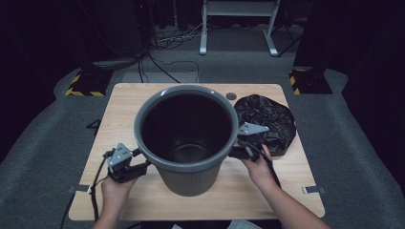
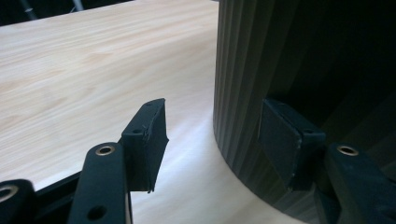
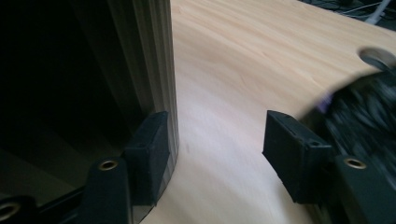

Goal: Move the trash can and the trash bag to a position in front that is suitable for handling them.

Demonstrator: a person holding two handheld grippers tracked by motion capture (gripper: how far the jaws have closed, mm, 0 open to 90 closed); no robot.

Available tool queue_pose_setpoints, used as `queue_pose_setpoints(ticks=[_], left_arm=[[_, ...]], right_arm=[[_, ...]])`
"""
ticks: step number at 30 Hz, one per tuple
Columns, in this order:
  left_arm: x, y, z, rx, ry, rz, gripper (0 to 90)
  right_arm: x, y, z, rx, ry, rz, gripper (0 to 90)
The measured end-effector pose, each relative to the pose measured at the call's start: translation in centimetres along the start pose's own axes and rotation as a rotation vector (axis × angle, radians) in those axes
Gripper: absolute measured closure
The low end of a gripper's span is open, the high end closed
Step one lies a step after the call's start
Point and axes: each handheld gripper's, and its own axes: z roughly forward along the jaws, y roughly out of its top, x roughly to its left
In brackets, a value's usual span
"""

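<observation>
from the high view, a tall round dark grey plastic bin (image 1: pixel 186 138) with a ribbed wall stands upright near the middle of a light wooden table (image 1: pixel 143 102), its mouth open and its inside dark. just to the right of the bin lies a crumpled black plastic bag (image 1: pixel 272 121), resting on the table close to the far right corner, near a small round hole in the tabletop (image 1: pixel 231 96). the left gripper (image 1: pixel 143 160) sits against the bin's lower left side, held by the left hand (image 1: pixel 113 187) that comes in from the bottom edge. the right gripper (image 1: pixel 237 143) sits against the bin's right side just under the rim, held by the right hand (image 1: pixel 259 167), between the bin and the bag.

in the left gripper view, the left gripper (image 2: pixel 219 144) has its jaws spread apart. one jaw stands over bare table, clear of the bin; the other lies close against the ribbed wall of the bin (image 2: pixel 261 70), in shadow, and i cannot tell whether it touches. nothing is pinched between the two.

in the right gripper view, the right gripper (image 3: pixel 219 154) is likewise released, its jaws apart. one jaw lies up against the curved foot of the bin (image 3: pixel 144 70); the other stands free over the table (image 3: pixel 243 60), just beside the blurred black bag (image 3: pixel 364 116). bare wood shows in the gap between them.
</observation>
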Motion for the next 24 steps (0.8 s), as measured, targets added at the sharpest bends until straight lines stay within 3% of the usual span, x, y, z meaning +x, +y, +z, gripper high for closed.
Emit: queue_pose_setpoints(ticks=[1, 2, 6, 7, 10, 12, 14, 15, 18, 20, 24], left_arm=[[-0.8, 0.0, 0.1, 0.004, -0.009, 0.013, 40.4], [-1.6, 0.1, 0.2, 0.004, -0.020, 0.018, 38.7], [-3.8, 0.4, 0.4, 0.016, -0.053, 0.067, 36.9], [-4.0, 0.4, 0.4, 0.017, -0.063, 0.072, 32.9], [-3.8, 0.3, 0.4, 0.018, -0.086, 0.065, 30.3], [-3.3, 0.0, 0.2, 0.039, -0.082, 0.091, 27.4], [-3.1, -0.1, 0.1, 0.042, -0.077, 0.102, 27.0], [-2.9, -0.1, 0.0, 0.043, -0.077, 0.105, 27.1], [-2.2, 0.0, -0.2, 0.028, -0.079, 0.094, 27.1], [-1.8, 0.3, -0.3, 0.024, -0.077, 0.086, 27.6], [-1.1, 0.4, -0.4, 0.013, -0.067, 0.073, 28.2]], right_arm=[[-0.2, -0.8, -1.0, -0.004, -0.002, 0.003, 39.8], [-0.5, -2.3, -2.7, -0.019, 0.005, 0.036, 39.7], [-1.0, -4.0, -4.3, -0.020, 0.007, 0.063, 35.7], [-1.4, -4.6, -5.0, -0.013, 0.006, 0.075, 29.9], [-1.9, -5.0, -5.6, -0.006, -0.013, 0.076, 28.7], [-3.0, -5.6, -6.9, -0.033, -0.002, 0.114, 24.6], [-3.3, -5.7, -7.3, -0.040, 0.011, 0.123, 22.6], [-3.6, -5.9, -8.1, -0.046, 0.041, 0.111, 12.8], [-3.8, -5.8, -8.8, -0.053, 0.059, 0.120, 12.7], [-3.8, -5.4, -9.5, -0.059, 0.044, 0.125, 12.7], [-4.1, -3.7, -11.8, -0.112, 0.045, 0.108, 16.0]])
